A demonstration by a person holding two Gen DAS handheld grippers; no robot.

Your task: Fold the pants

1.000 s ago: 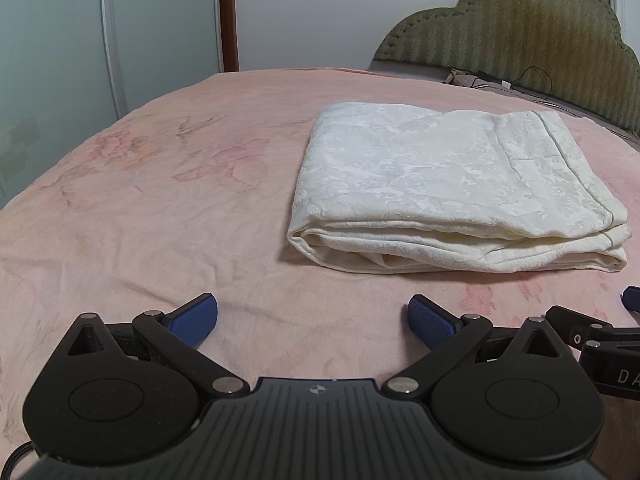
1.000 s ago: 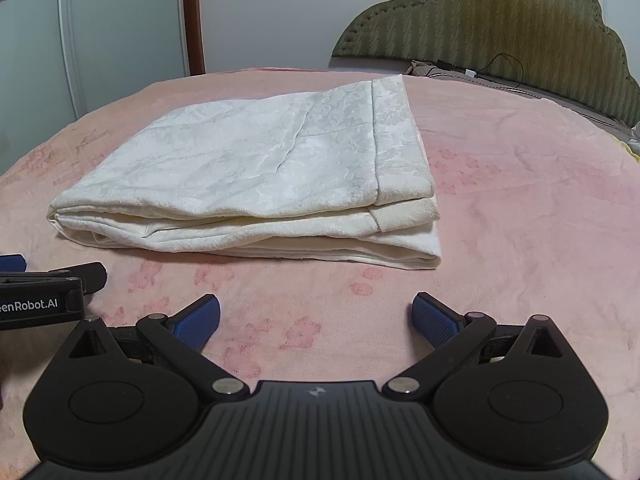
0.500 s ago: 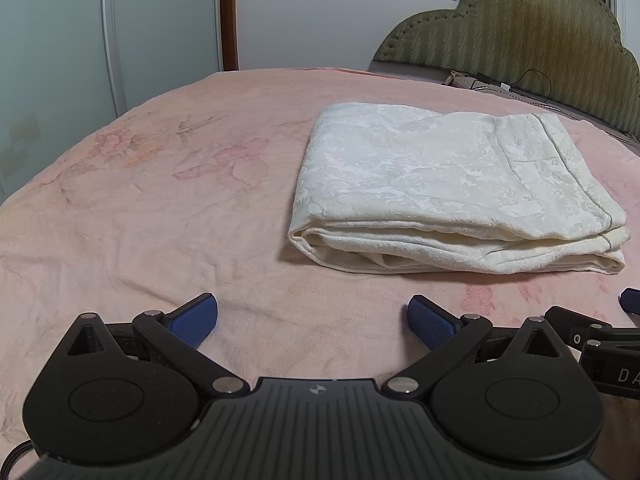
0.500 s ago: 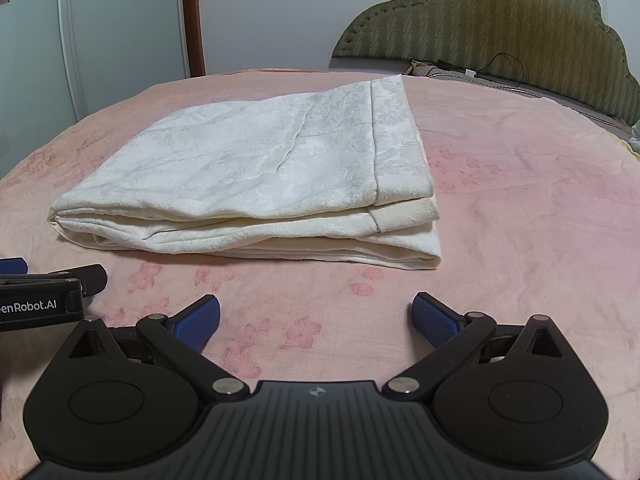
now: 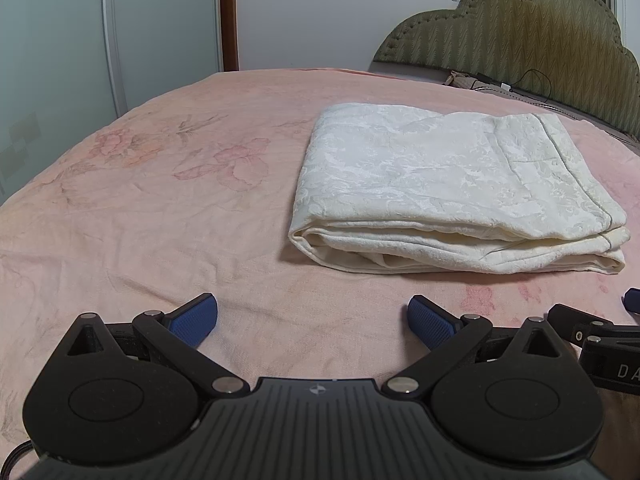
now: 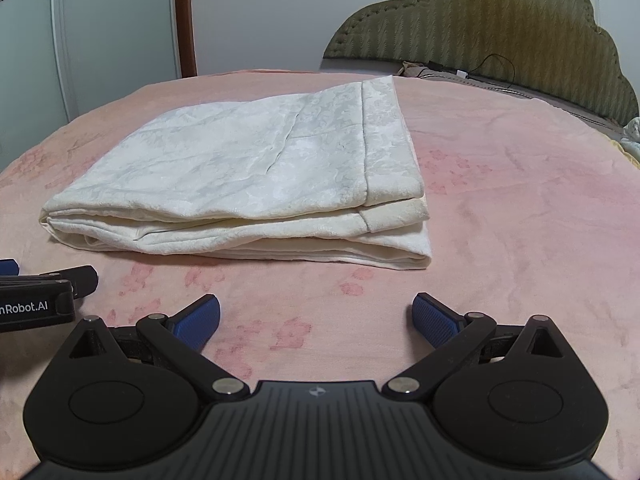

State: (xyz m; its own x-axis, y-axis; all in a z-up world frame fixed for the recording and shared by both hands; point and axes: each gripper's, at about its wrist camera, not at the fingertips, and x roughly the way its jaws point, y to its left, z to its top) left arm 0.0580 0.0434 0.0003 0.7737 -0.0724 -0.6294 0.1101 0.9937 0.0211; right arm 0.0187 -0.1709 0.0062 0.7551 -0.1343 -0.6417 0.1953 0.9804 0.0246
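The cream-white pants (image 5: 448, 184) lie folded into a thick rectangular stack on the pink bed; they also show in the right wrist view (image 6: 256, 176). My left gripper (image 5: 312, 322) is open and empty, low over the bed, short of the stack's near left corner. My right gripper (image 6: 316, 320) is open and empty, short of the stack's near right edge. Neither touches the pants. Part of the right gripper (image 5: 600, 344) shows at the left view's right edge, and part of the left gripper (image 6: 40, 292) at the right view's left edge.
The pink flowered bedspread (image 5: 160, 200) covers the bed. A padded olive headboard (image 6: 480, 24) stands at the back right, with a cable and small items (image 6: 460, 74) at its foot. A wardrobe with pale doors (image 5: 60, 40) stands at the left.
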